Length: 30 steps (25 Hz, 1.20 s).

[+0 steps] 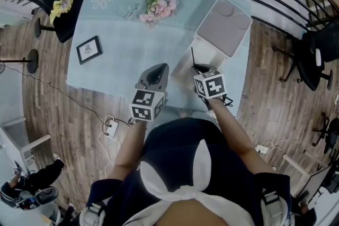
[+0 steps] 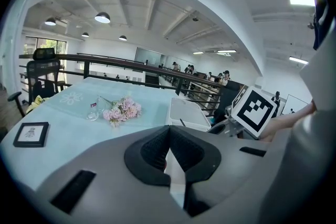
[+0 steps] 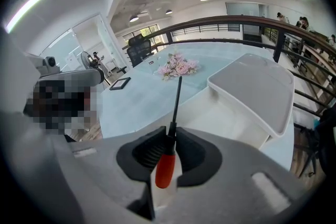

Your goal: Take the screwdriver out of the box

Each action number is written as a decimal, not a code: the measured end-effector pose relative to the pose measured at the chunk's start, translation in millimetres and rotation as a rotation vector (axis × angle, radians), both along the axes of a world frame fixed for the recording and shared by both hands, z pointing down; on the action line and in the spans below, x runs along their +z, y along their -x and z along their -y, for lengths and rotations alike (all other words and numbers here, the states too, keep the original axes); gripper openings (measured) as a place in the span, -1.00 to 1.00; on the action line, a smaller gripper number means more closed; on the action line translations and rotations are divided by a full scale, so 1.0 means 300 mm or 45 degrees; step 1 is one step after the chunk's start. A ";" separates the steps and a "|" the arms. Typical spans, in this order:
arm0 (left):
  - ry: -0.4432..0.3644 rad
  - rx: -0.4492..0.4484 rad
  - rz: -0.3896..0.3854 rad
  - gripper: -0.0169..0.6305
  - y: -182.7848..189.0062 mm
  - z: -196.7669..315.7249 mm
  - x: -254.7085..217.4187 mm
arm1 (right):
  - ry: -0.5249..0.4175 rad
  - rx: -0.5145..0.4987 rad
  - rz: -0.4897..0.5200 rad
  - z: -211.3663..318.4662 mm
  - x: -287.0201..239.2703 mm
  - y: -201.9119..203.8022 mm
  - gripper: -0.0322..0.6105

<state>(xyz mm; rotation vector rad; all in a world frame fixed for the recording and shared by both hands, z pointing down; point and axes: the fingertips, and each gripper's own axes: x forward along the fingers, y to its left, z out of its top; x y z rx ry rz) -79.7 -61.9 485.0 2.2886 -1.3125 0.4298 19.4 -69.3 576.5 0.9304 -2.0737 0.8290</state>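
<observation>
Right gripper [image 3: 169, 138]: my jaws are narrow, clamped on the screwdriver [image 3: 164, 168] at the top of its red handle. The black shaft points ahead over the open white box [image 3: 226, 110], by the desk's [image 3: 136, 97] right edge. It looks clear of the box, with only the set-down left. The hand is pitched steeply down. Left gripper [image 2: 169, 136]: jaws together, empty, alongside.

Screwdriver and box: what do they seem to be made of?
Screwdriver: slim dark shaft, likely metal; glossy red handle, probably plastic. Box: smooth matte white walls and rounded lid, apparently moulded plastic.
</observation>
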 end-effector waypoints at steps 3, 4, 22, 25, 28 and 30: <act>-0.002 -0.002 0.000 -0.90 -0.013 -0.014 -0.006 | -0.019 -0.014 0.017 -0.002 -0.032 -0.002 -0.72; 0.000 -0.001 0.001 -0.90 -0.019 -0.020 -0.008 | -0.025 -0.019 0.024 -0.004 -0.042 -0.004 -0.72; -0.028 -0.011 0.003 -0.90 -0.074 -0.077 -0.048 | -0.153 -0.106 0.117 -0.041 -0.239 -0.010 -0.72; -0.038 -0.023 -0.003 -0.90 -0.078 -0.079 -0.054 | -0.174 -0.113 0.138 -0.045 -0.271 -0.007 -0.72; -0.033 -0.020 0.001 -0.90 -0.080 -0.090 -0.056 | -0.197 -0.116 0.153 -0.049 -0.298 -0.003 -0.72; -0.032 -0.019 0.001 -0.90 -0.083 -0.096 -0.060 | -0.212 -0.117 0.164 -0.051 -0.316 -0.002 -0.72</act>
